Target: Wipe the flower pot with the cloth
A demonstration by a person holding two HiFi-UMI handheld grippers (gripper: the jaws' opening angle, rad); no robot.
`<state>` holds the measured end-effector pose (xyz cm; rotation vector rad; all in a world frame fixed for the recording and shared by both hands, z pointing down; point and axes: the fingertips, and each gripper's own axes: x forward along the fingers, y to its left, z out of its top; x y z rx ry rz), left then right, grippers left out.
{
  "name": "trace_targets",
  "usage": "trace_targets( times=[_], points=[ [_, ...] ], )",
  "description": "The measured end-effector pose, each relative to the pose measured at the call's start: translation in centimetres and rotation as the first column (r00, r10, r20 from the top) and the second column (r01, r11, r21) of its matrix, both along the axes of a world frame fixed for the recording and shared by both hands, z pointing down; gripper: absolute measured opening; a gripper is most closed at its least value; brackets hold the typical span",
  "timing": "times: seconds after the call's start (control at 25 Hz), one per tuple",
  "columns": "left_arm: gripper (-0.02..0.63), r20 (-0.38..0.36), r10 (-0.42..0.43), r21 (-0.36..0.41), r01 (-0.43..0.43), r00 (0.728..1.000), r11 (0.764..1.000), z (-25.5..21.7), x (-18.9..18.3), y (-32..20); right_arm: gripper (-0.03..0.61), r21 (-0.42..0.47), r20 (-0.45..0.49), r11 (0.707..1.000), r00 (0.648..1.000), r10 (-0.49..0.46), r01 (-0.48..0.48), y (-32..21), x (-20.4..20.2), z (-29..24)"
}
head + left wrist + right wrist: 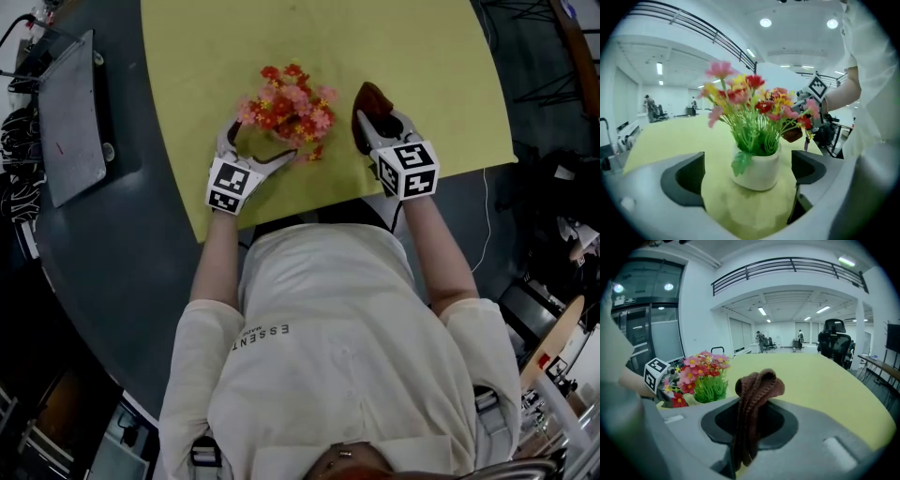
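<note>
Head view shows the yellow-green counter under your two forearms, which reach forward from your chest and angle slightly inward. The white flower pot stands upright on the counter, with its flowers spreading over it. Your left gripper tilts downward, its jaws spread wide on either side of the pot and clear of it. Just right of the pot, your right gripper is clamped on the brown cloth, which bunches above the jaws.

The flower pot is white, its flowers red, pink and yellow, the cloth brown.
</note>
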<state>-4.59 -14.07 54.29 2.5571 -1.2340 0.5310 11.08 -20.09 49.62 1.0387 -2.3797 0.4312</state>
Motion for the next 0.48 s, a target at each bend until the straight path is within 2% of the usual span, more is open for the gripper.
trace_targets(
  times=[0.04, 0.08, 0.2, 0.32, 0.36, 0.48],
  points=[
    [0.600, 0.000, -0.053, 0.012, 0.053, 0.999, 0.999, -0.8, -1.3, 0.5, 0.061, 0.007, 0.007, 1.000, 1.000, 0.024, -0.024, 0.4, -0.2, -0.4],
    [0.540, 0.005, -0.102, 0.026, 0.102, 0.995, 0.994, -1.7, -2.5, 1.0, 0.061, 0.013, 0.015, 0.999, 0.999, 0.049, -0.049, 0.9, -0.4, -0.7],
    [0.338, 0.016, -0.224, 0.116, 0.221, 0.974, 0.968, -5.3, -5.4, 2.4, 0.061, 0.028, 0.045, 0.993, 0.992, 0.114, -0.116, 2.4, -0.6, -1.9],
    [0.132, 0.008, -0.318, 0.201, 0.310, 0.948, 0.929, -8.8, -7.2, 3.2, 0.061, 0.044, 0.063, 0.987, 0.986, 0.153, -0.156, 4.3, -0.4, -2.8],
    [0.025, -0.003, -0.342, 0.211, 0.335, 0.940, 0.918, -9.6, -7.5, 3.6, 0.061, 0.049, 0.065, 0.985, 0.985, 0.162, -0.165, 5.0, -0.4, -3.0],
    [0.009, -0.030, -0.338, 0.249, 0.334, 0.941, 0.909, -11.9, -6.9, 4.7, 0.061, 0.070, 0.071, 0.982, 0.982, 0.173, -0.178, 7.2, -0.3, -3.6]
  ],
)
